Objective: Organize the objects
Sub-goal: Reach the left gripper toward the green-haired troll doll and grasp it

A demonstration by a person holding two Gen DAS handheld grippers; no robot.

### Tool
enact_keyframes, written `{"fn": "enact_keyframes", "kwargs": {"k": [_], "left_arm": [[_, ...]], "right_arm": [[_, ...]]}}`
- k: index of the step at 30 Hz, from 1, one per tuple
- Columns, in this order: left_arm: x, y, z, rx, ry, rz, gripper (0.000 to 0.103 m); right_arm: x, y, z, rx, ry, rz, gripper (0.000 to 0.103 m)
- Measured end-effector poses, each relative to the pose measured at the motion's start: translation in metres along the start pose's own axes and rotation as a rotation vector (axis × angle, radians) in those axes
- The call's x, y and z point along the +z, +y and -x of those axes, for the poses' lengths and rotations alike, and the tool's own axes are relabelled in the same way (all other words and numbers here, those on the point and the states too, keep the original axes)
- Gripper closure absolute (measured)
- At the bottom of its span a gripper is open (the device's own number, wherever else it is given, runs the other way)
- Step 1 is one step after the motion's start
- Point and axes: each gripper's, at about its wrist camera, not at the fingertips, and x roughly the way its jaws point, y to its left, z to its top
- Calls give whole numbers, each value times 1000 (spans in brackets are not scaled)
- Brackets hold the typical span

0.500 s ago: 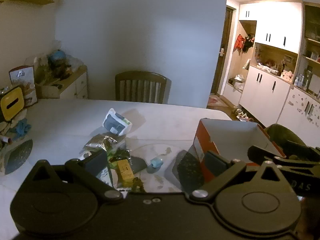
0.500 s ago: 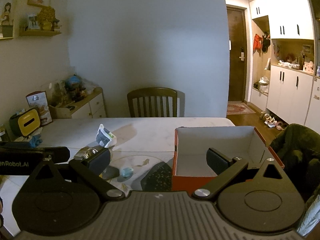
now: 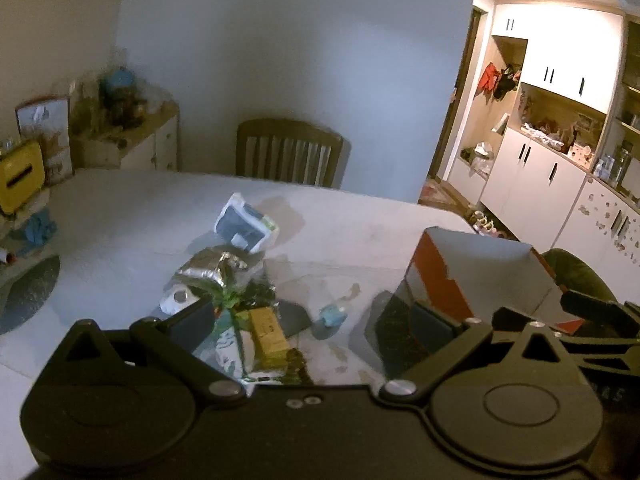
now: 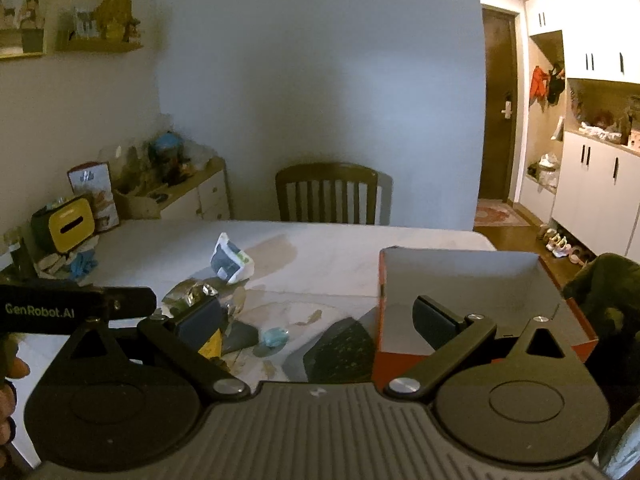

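Observation:
A pile of small items lies mid-table: a white and blue pouch (image 3: 246, 227), a silver foil bag (image 3: 214, 266), a yellow box (image 3: 268, 330), a white tape roll (image 3: 178, 299) and a small blue object (image 3: 332, 315). An open orange shoebox (image 3: 480, 276) stands to the right, empty inside (image 4: 472, 280). My left gripper (image 3: 312, 324) is open above the pile's near edge. My right gripper (image 4: 316, 316) is open, its right finger over the box. The pouch (image 4: 231, 260) and the blue object (image 4: 275, 336) also show in the right wrist view.
A wooden chair (image 3: 288, 152) stands behind the white table (image 3: 120, 216). A yellow tissue holder (image 3: 18, 176) and blue cloth (image 3: 38, 226) sit at the table's left. A dark mat (image 4: 340, 350) lies beside the box. Cabinets (image 3: 560, 184) line the right wall.
Both grippers have shifted slightly; the left view has tilted and moved a little closer to the pile. Nothing was grasped or moved on the table.

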Motion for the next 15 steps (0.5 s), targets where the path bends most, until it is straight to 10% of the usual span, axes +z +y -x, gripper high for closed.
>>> {"fn": "enact_keyframes", "kwargs": {"k": [15], "left_arm": [[8,69,-84,14,184,43,0]], "right_arm": [[-11,48,-80,69,183,90,0]]}}
